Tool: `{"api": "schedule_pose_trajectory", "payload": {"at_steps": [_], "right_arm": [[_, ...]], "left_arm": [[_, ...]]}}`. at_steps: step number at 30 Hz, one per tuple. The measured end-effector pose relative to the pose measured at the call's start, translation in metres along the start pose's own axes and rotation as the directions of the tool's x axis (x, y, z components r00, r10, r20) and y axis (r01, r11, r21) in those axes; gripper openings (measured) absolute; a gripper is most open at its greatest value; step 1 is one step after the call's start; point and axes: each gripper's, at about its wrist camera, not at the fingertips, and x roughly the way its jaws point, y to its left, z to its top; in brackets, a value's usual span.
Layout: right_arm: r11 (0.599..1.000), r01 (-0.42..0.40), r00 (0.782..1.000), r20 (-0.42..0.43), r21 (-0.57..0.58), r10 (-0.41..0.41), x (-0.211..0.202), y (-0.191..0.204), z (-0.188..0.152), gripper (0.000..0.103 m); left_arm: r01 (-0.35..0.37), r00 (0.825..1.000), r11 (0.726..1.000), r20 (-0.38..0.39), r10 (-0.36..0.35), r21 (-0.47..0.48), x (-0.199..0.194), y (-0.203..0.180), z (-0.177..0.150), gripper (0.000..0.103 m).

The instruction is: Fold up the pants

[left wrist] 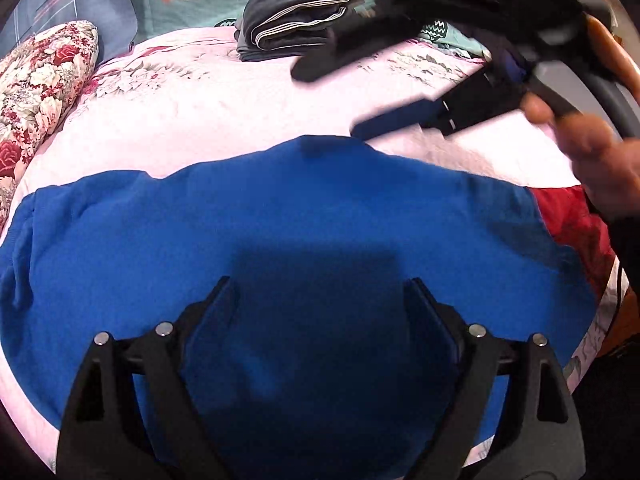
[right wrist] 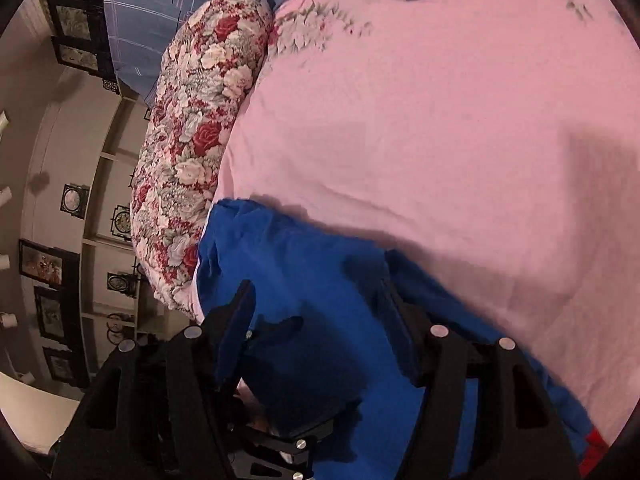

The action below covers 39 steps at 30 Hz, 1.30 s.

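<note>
left wrist view: blue pants [left wrist: 280, 220] lie beneath the wide-spread, empty left gripper [left wrist: 316, 292].

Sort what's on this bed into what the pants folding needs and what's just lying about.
For the job:
blue pants
left tool
right tool

Lying about:
dark folded clothes
floral pillow
red garment
pink sheet

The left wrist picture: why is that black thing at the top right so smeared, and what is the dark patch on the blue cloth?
Left wrist view: the right gripper is blurred, probably by motion, while the folded dark pants behind stay sharp; the dark patch on the blue pants is the left gripper's shadow. Right wrist view: the fisheye lens bends the wall shelves and floral pillow; a soft shadow falls on the pink sheet.
</note>
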Motion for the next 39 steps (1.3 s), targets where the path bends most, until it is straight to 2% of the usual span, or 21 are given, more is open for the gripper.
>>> {"api": "schedule_pose_trajectory", "payload": {"at_steps": [2,5,8,11,17,19,21,23,25,28,30,34,35,36,39], "right_arm": [[0.999,0.028,1.0,-0.015,0.023,-0.028,0.01,-0.006,0.01,0.064],[0.996,0.081,0.991,-0.108,0.046,-0.076,0.034,-0.015,0.006,0.064],[0.997,0.004,0.982,-0.189,0.071,0.009,0.045,-0.014,-0.006,0.064],[0.991,-0.079,0.972,-0.21,0.11,0.101,0.045,-0.011,-0.009,0.066],[0.998,-0.008,0.987,-0.161,0.057,0.017,0.061,-0.005,0.007,0.066],[0.998,-0.034,0.992,-0.122,0.046,0.039,0.064,-0.004,0.012,0.066],[0.996,-0.088,0.996,-0.013,0.011,0.089,0.053,-0.004,0.016,0.065],[0.99,-0.143,0.988,0.06,0.01,0.142,0.043,-0.009,0.018,0.062],[0.996,-0.093,0.995,0.049,0.006,0.093,0.05,-0.011,0.018,0.059],[0.999,0.046,0.999,0.025,-0.029,-0.045,0.063,-0.013,0.019,0.041],[0.999,0.046,0.999,-0.004,0.011,-0.046,0.065,-0.022,0.023,0.037],[0.998,-0.006,0.995,-0.098,0.06,0.012,0.052,-0.035,0.033,0.039],[0.998,-0.004,0.995,-0.098,0.065,0.011,0.043,-0.038,0.036,0.05],[0.998,0.015,0.996,-0.084,0.061,-0.01,0.032,-0.04,0.039,0.056],[0.996,0.022,1.0,0.002,0.081,-0.022,-0.005,-0.042,0.042,0.057]], "left_arm": [[0.002,1.0,1.0,0.0,-0.002,-0.004,0.0,0.001,0.0,0.088],[0.005,1.0,1.0,0.0,-0.005,-0.006,0.0,0.001,0.0,0.088],[0.004,1.0,1.0,0.0,-0.004,-0.007,0.0,0.0,0.0,0.088],[0.002,1.0,1.0,-0.002,-0.002,-0.006,0.0,0.0,0.001,0.088],[0.006,1.0,1.0,0.0,-0.006,-0.007,-0.002,0.001,-0.001,0.088],[0.006,1.0,1.0,0.001,-0.006,-0.007,-0.002,0.001,-0.001,0.088],[0.006,1.0,1.0,0.004,-0.006,-0.008,-0.002,0.001,-0.001,0.088],[0.007,1.0,1.0,0.007,-0.006,-0.016,-0.002,0.001,-0.001,0.088],[0.005,1.0,1.0,0.004,-0.005,-0.014,-0.002,0.001,-0.001,0.088],[0.001,1.0,1.0,0.003,-0.001,-0.012,-0.001,0.0,-0.001,0.088],[0.004,1.0,1.0,0.003,-0.004,-0.017,-0.001,0.001,-0.001,0.088],[0.001,1.0,1.0,0.002,-0.001,-0.015,-0.002,0.001,-0.001,0.088],[0.0,1.0,1.0,0.002,0.0,-0.015,-0.002,0.001,0.0,0.088],[-0.001,1.0,1.0,0.002,0.001,-0.015,-0.002,0.001,0.0,0.088],[0.002,1.0,1.0,0.005,-0.002,-0.023,-0.002,0.002,0.0,0.088]]}}
